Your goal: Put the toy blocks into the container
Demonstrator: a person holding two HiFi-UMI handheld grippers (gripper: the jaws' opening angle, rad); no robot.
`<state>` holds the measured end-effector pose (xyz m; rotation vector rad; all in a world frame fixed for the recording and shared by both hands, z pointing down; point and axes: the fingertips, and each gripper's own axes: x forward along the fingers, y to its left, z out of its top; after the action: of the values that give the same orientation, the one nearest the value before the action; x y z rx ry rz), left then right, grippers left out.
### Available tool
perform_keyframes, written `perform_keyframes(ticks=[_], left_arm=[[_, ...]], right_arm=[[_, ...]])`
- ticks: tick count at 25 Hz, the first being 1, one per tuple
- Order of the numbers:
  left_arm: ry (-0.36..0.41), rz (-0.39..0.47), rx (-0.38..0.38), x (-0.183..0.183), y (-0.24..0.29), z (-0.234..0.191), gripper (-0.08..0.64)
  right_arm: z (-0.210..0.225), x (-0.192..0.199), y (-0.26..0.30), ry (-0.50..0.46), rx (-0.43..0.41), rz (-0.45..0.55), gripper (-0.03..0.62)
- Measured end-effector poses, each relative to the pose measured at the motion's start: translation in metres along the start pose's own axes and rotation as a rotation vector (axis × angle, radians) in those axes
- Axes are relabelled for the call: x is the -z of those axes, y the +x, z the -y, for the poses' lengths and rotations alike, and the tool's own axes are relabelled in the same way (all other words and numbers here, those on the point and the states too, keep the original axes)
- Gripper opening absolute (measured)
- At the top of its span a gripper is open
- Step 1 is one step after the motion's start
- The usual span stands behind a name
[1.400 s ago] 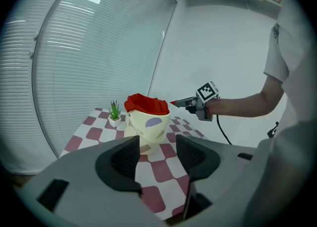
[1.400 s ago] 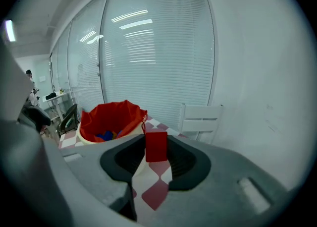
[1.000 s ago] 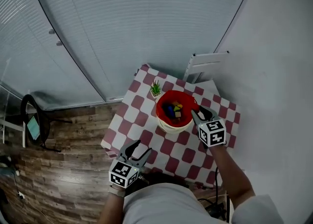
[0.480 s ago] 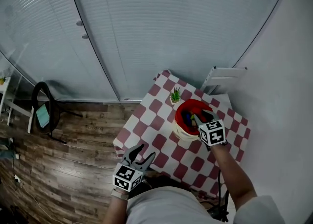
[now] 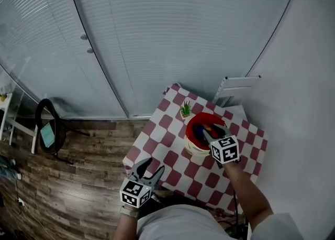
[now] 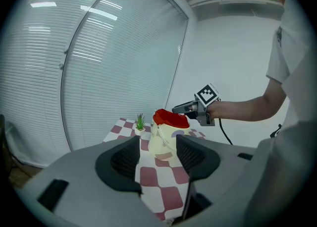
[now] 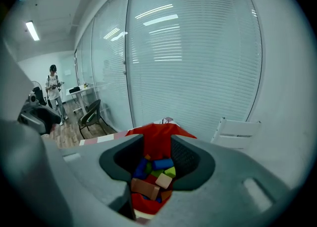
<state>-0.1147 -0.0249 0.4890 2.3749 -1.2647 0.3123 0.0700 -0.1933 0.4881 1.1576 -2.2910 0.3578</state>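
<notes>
1. Right gripper view: the blocks (image 7: 153, 169) lie heaped inside the container (image 7: 157, 134), a cream pail with a red lining. They sit straight ahead of the jaws and below them. Blue, green, tan and brown pieces can be made out.
2. The right gripper (image 7: 157, 156) has just been opening its jaws and now shows a narrow gap. Nothing is between the pads; the blocks seen through the gap lie down in the container.
3. In the head view this gripper's tips hang over the container's near rim, tilted downward. Its marker cube is behind them, and the right forearm (image 5: 246, 192) reaches in from the lower right.
4. The container stands on the checked table (image 5: 167, 139), toward its far side. A small plant (image 5: 186, 109) is just beside it at the far left.
5. The left gripper (image 5: 151, 164) is well apart from the container, at the table's near left edge and close to the person's body. Its jaws are wide and empty. In its own view the container shows far off between them, across the table, and the gripper points slightly down.
6. A white rack (image 5: 235, 84) stands beyond the table. A chair (image 5: 47, 131) sits on the wood floor at left, before glass walls with blinds.
</notes>
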Motion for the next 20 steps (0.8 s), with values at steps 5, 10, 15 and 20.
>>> perform_keyframes(ticks=[5, 10, 15, 20], left_arm=[[0.027, 0.022, 0.025, -0.02, 0.004, 0.002, 0.216], [0.052, 0.065, 0.075, -0.053, 0.014, 0.0, 0.216], [0.082, 0.087, 0.153, -0.077, 0.022, 0.014, 0.216], [0.103, 0.105, 0.244, -0.093, 0.031, 0.035, 0.198]], right_arm=[[-0.009, -0.01, -0.029, 0.079, 0.005, 0.088, 0.153], [-0.015, -0.023, -0.062, 0.13, 0.036, 0.189, 0.153], [-0.02, -0.028, -0.097, 0.168, 0.065, 0.259, 0.153], [-0.025, -0.029, -0.132, 0.192, 0.097, 0.318, 0.153]])
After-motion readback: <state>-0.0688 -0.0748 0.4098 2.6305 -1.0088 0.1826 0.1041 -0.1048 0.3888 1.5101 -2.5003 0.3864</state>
